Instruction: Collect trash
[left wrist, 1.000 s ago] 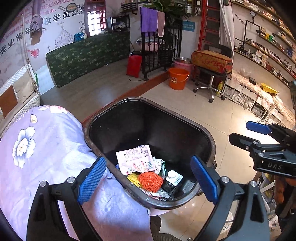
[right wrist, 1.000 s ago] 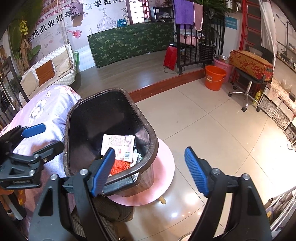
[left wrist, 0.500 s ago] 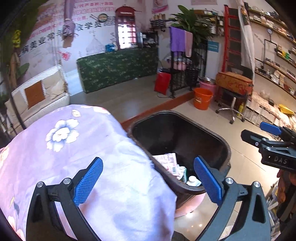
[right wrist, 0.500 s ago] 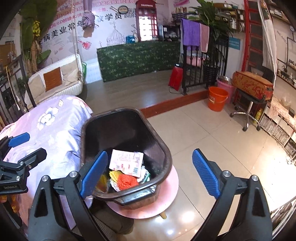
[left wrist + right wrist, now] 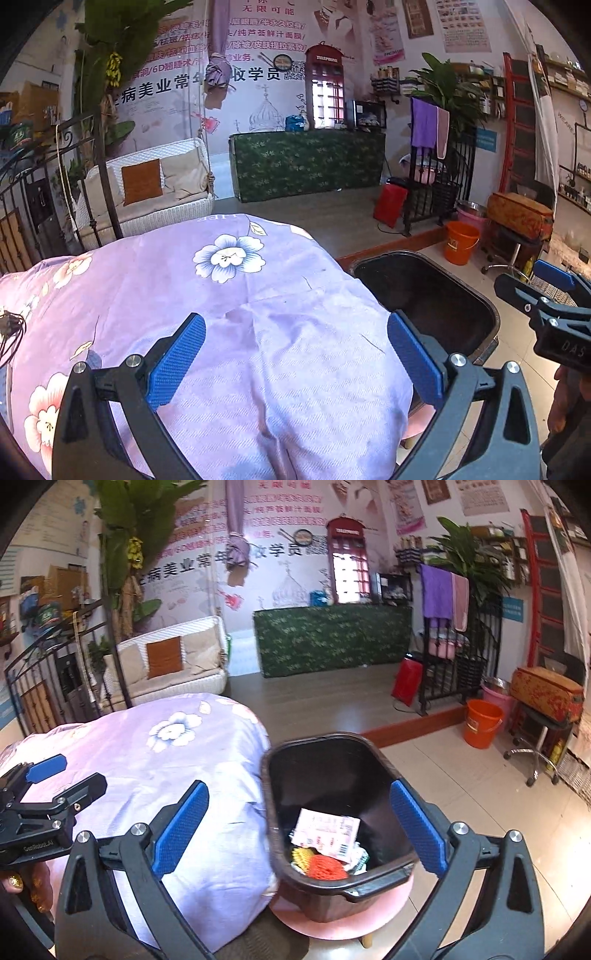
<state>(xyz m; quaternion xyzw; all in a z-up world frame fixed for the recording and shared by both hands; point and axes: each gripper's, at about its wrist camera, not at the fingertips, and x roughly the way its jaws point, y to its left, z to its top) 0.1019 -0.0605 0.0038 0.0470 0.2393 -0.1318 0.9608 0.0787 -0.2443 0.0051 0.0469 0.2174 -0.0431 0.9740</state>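
Observation:
A dark trash bin (image 5: 332,771) stands on a low pink stool (image 5: 332,921) beside a table covered in purple floral cloth (image 5: 166,760). In the bin lie a printed paper packet (image 5: 327,832), an orange mesh wad (image 5: 327,867) and a yellow scrap (image 5: 301,854). My right gripper (image 5: 299,788) hovers above and in front of the bin. Its jaws are opening wide and hold nothing. My left gripper (image 5: 293,325) hangs open and empty over the purple cloth (image 5: 229,295), with the bin (image 5: 424,295) to its right.
An orange bucket (image 5: 482,723), a rolling stool with a red-gold case (image 5: 546,694) and a black metal rack (image 5: 454,664) stand at the right. A raised wooden floor lies behind the bin. A white wicker seat (image 5: 173,664) sits at the back left.
Both grippers pulled back from the bin and swung left. The left view went from over the bin to over the purple cloth. The right jaws spread wider.

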